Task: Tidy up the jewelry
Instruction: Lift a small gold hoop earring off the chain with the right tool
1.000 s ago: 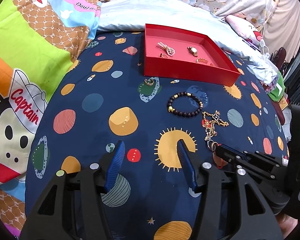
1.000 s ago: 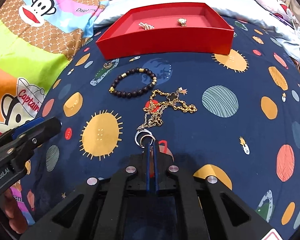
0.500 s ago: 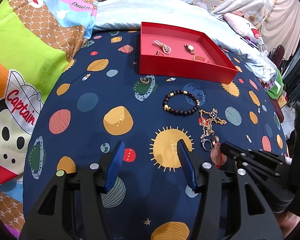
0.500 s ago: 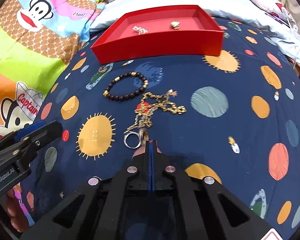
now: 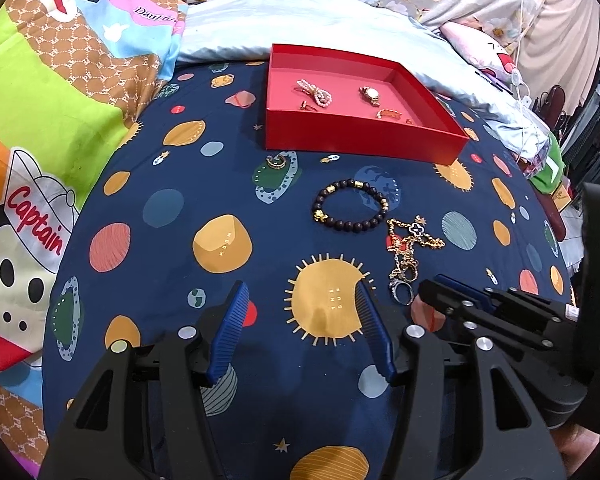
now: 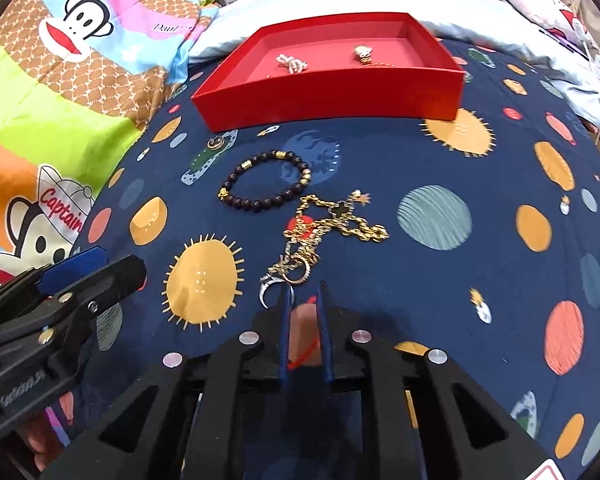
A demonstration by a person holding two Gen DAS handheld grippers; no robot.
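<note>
Left gripper: my jaws stand released over the sun print on the bed, nothing between them.
Bead bracelet: mid-bed, just near of the red tray.
Gold chain: tangled heap right of the bracelet, rings at its near end.
Right gripper: my jaws are opening, tips just near of the rings, gripping nothing.
Red tray: far side, holding small pieces.
</note>
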